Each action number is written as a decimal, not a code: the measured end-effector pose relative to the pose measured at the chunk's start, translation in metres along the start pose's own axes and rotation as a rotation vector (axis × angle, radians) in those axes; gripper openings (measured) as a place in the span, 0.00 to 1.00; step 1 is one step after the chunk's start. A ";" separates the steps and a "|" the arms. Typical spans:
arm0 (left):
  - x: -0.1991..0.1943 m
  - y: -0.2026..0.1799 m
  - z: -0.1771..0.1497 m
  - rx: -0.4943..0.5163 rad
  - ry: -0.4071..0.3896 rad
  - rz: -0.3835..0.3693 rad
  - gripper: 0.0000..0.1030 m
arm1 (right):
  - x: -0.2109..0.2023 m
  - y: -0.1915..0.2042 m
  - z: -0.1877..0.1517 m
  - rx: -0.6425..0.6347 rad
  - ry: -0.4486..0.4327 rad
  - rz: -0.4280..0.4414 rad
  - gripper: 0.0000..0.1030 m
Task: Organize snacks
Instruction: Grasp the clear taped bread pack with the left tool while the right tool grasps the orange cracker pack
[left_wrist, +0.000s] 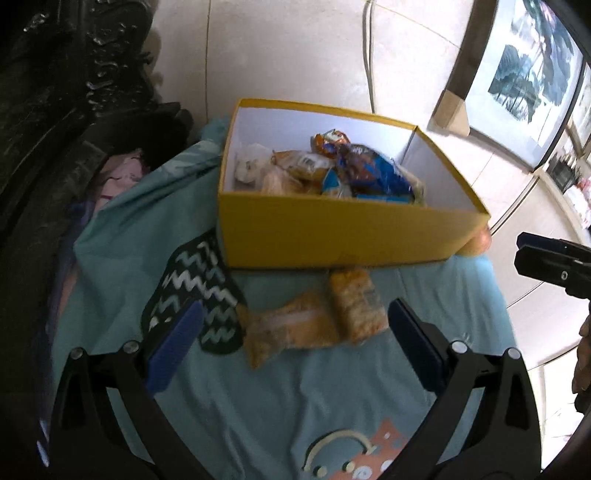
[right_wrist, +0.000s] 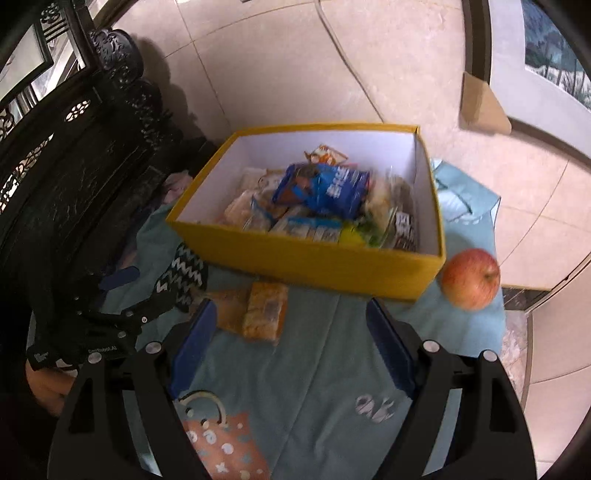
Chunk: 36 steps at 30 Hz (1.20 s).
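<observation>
Snacks are mostly gathered already: a yellow box (right_wrist: 306, 258) on the teal cloth (right_wrist: 314, 369) holds a heap of wrapped packets, a blue packet (right_wrist: 325, 188) lying on top. In the right wrist view, going left to right, dark carved furniture (right_wrist: 74, 166) fills the nine o'clock side, then comes the left hand-held gripper (right_wrist: 122, 295), then two orange-wrapped snack bars (right_wrist: 255, 310) lying side by side on the cloth just in front of the box's near wall, and at three o'clock an apple (right_wrist: 471, 278) just beside the box's right corner.

The left hand-held gripper (left_wrist: 295, 347) has its jaws wide apart with nothing between the pads; in its own view the two bars (left_wrist: 314, 317) lie just ahead of the fingertips, toward twelve o'clock. The right hand-held gripper (right_wrist: 291, 350) also stands apart and empty, with the bars near its left finger at eleven o'clock.

The step in hand looks like picking up a loose bar to put it in the box. To do it well, the left gripper should settle on one bar only, since the two touch and overlap slightly; straddling the nearer, left-hand bar across its narrow width and closing gently would avoid crushing the wrapper or pinching cloth. The right gripper could take the other bar, or later the apple.
</observation>
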<state>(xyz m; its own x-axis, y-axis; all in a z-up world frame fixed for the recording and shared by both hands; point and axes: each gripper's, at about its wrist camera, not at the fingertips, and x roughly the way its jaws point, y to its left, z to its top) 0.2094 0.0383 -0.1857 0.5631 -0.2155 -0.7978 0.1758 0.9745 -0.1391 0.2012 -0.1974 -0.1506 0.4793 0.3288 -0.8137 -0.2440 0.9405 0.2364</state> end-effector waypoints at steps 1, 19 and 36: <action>-0.001 -0.002 -0.004 0.011 0.005 0.014 0.98 | 0.003 0.002 -0.006 -0.001 0.011 -0.006 0.81; -0.001 -0.003 -0.022 0.028 0.037 0.064 0.98 | 0.020 0.018 -0.036 -0.015 0.078 -0.043 0.81; 0.097 0.000 -0.016 0.081 0.122 0.107 0.98 | 0.105 0.017 -0.012 0.006 0.154 -0.079 0.81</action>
<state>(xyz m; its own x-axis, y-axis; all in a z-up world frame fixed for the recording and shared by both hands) 0.2513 0.0186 -0.2723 0.4809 -0.0970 -0.8714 0.1873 0.9823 -0.0060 0.2370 -0.1475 -0.2384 0.3617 0.2370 -0.9017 -0.2052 0.9637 0.1710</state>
